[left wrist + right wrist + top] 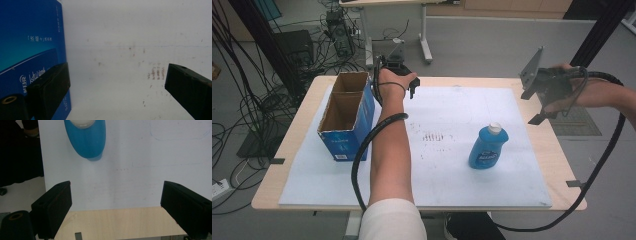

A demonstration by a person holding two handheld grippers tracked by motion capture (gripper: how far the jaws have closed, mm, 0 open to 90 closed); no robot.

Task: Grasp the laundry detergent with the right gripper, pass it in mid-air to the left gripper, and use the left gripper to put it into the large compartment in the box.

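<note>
Standing upright on the pale sheet (512,185), right of centre in the high view: a blue bottle (487,148) with a white cap (495,128), long axis vertical, cap tipped a touch toward twelve o'clock. Hovering above the table's right edge (557,165), at about one o'clock from that bottle and well apart from it: the right gripper (543,113), jaws spread wide and empty. Seen along those jaws in the right gripper view, the bottle sits at eleven o'clock, beyond the gap and off toward the left jaw, cap end nearest the top edge of the frame, with bare sheet and a strip of wood between. Parked at the far side of the table, at ten o'clock from the bottle and farther off: the left gripper (408,83), also wide open on nothing, one jaw just beside the blue wall of the open cardboard box (347,117), whether touching it cannot be told. Clearly the nearer hand for the bottle: the right one. Likely needed next: a swing toward seven o'clock in the high view and a drop, enough to bring the upright body squarely between the pads, gripped across its width rather than along its height. Main risk, as a judgement: a glancing jaw toppling so tall a thing.
</note>
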